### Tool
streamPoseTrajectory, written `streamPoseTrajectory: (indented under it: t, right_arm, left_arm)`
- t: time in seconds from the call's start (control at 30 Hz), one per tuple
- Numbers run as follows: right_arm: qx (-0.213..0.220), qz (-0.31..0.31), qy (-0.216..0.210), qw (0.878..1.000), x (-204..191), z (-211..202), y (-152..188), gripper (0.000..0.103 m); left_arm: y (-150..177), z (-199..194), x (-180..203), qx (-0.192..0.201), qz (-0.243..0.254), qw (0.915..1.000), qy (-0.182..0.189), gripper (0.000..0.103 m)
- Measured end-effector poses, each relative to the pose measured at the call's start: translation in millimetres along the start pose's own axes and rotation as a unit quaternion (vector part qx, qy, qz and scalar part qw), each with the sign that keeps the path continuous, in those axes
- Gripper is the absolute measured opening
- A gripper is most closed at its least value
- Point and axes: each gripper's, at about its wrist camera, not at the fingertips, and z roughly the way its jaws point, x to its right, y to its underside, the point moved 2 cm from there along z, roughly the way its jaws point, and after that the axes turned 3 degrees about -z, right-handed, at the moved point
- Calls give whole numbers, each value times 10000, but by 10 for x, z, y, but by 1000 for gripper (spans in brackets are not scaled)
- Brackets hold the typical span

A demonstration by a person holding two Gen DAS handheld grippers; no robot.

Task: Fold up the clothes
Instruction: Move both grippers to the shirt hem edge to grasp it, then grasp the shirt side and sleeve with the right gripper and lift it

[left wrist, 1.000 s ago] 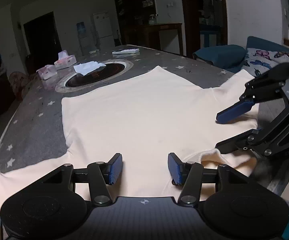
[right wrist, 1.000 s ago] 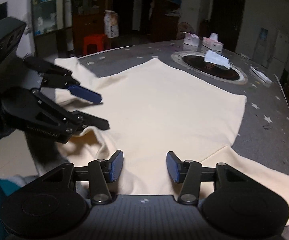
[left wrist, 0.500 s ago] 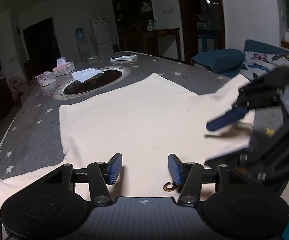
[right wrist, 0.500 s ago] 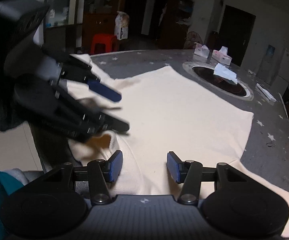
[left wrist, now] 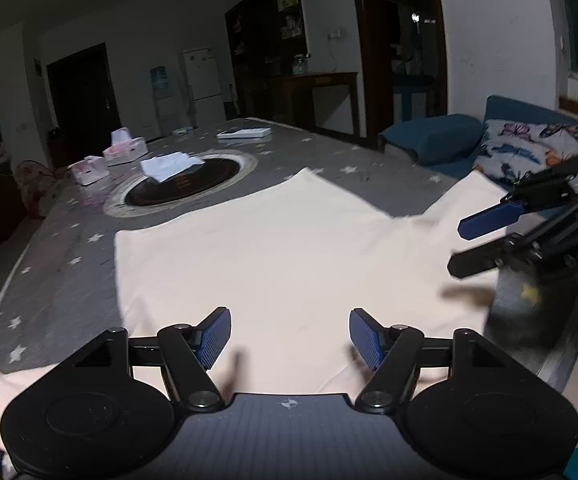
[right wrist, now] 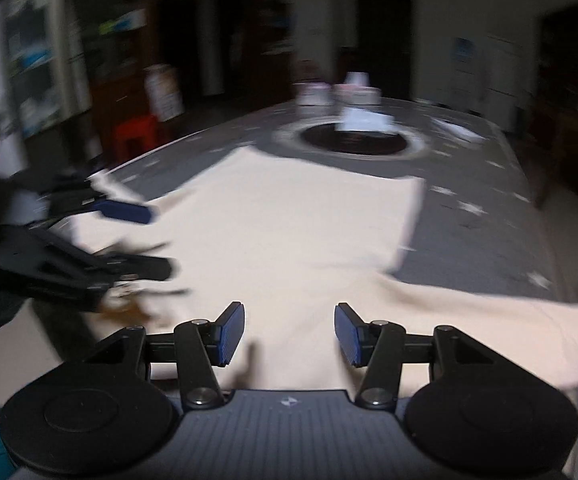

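Left gripper point(left wrist: 290, 338) is spread wide over the near hem, holding nothing, and the right gripper point(right wrist: 289, 333) is the same. The cream t-shirt point(left wrist: 273, 248) lies flat on the starry grey bench point(left wrist: 61, 276).

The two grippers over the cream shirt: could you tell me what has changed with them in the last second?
Both grippers have lifted and drawn back a little from the near hem. The right gripper is blurred, so it is moving fast. Neither the right nor the left gripper has taken hold of anything. Unchanged: both are open and the cream shirt lies flat on the star-patterned table.
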Motion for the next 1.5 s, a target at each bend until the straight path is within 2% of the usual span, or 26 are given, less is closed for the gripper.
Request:
streamPoseTrajectory:
  t: [0.23,0.4,0.53,0.73,0.87,0.97,1.17,1.23,1.27,1.33,1.37,1.5]
  right_arm:
    - [-100,792,743,9940,660,36,134,50]
    - [-116,1295,1185,9844,1084,18,238,43]
    - [-14,1798,1502,9722,1403,-53,291,43]
    - [60,2541,1724,9517,1815,-126,461,42]
    - [164,3160,1554,9358,2012,-202,645,43]
    - [296,3667,1218,9219,2136,-207,762,43]
    - [664,4645,563,8813,2380,-119,1006,43]
    - [826,4857,420,8692,2447,-107,1085,38]
    - [914,4921,356,8650,2472,-108,1117,27]
    - [1033,4929,332,8633,2493,-137,1139,18]
    - [1086,4918,333,8633,2499,-154,1145,10]
    - [1219,4668,379,8751,2448,-266,1031,6]
  left_arm:
    - [-150,99,189,76,27,9996,287,69]
    - [-204,188,307,43,162,9991,397,69]
    - [-226,228,361,31,225,9989,422,72]
    - [-236,267,379,-26,226,9989,402,73]
    - [-243,269,397,-39,246,9989,393,73]
    - [-255,273,407,-40,268,9989,384,75]
    - [-275,281,445,-44,320,9988,371,75]
    - [-273,284,455,-58,339,9988,359,75]
    - [-271,289,457,-68,342,9988,355,75]
    - [-266,293,466,-89,343,9988,336,76]
    - [-262,302,465,-105,340,9988,324,76]
    - [-247,340,468,-161,331,9989,300,76]
